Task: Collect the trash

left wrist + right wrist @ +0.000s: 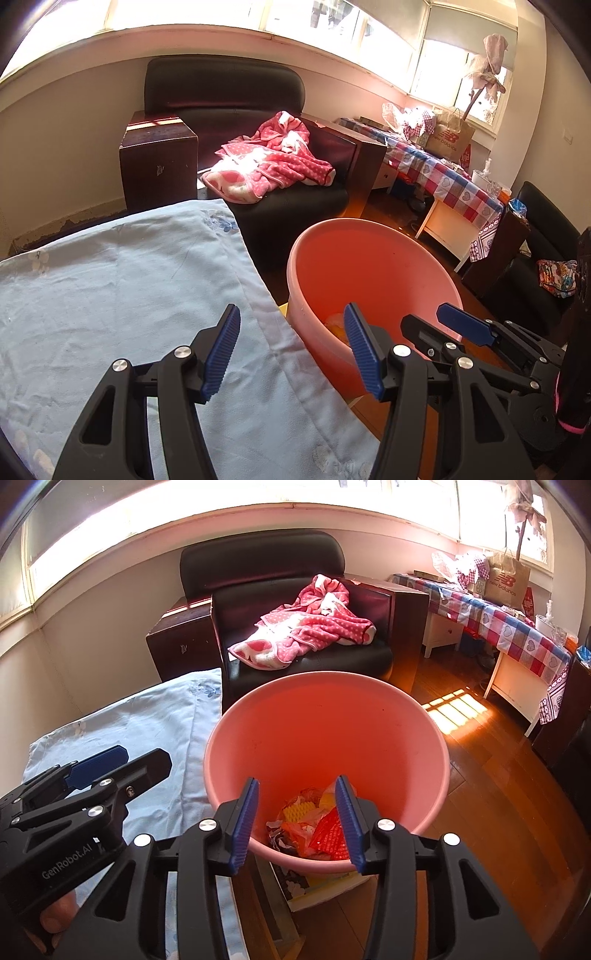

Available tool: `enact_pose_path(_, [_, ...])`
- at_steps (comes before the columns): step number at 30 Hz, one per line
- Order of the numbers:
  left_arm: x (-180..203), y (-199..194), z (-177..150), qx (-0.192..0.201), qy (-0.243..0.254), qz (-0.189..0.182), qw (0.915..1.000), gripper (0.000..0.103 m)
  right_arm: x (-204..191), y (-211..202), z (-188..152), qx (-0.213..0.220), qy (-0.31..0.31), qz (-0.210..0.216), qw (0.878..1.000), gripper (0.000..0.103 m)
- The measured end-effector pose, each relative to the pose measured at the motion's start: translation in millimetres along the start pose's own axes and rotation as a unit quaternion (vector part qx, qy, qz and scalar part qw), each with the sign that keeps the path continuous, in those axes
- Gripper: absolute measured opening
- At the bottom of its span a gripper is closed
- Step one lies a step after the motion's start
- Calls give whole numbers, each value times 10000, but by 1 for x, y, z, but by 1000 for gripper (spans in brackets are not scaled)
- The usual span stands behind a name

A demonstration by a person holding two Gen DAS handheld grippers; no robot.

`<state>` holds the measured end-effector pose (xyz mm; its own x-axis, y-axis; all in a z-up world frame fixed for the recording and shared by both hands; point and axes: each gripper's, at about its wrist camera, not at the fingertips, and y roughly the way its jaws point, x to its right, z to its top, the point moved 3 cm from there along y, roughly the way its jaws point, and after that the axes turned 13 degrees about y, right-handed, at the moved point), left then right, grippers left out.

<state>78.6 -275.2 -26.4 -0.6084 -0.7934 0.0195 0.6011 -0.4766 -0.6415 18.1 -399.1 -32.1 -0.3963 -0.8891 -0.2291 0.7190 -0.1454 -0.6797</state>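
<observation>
Right gripper [297, 821] hung empty, jaws apart, over pink bin [424, 746]; trash [314, 827] lay between its tips. Left gripper [291, 354] gaped wide, empty, bin at 1 o'clock.

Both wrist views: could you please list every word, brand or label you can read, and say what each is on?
"new balance", with the NB logo: on the brown paper bag on the checked tablecloth.
"GenRobot.AI": on the black body of the left gripper, seen in the right wrist view.
Print on the red wrapper in the pink bucket: too small to read.
Red item beside the bag: unreadable.
</observation>
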Motion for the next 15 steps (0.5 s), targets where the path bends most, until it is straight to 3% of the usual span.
enact_pose_path(4, [-3,-17,-6,116,10,87,9999,68,-13,-6,-9,26,-180,41,9998,53])
enact_pose_path(15, [-10,-62,-24,400,-47,472,9981,68,-42,-24,-30,147,-485,211,9985,54])
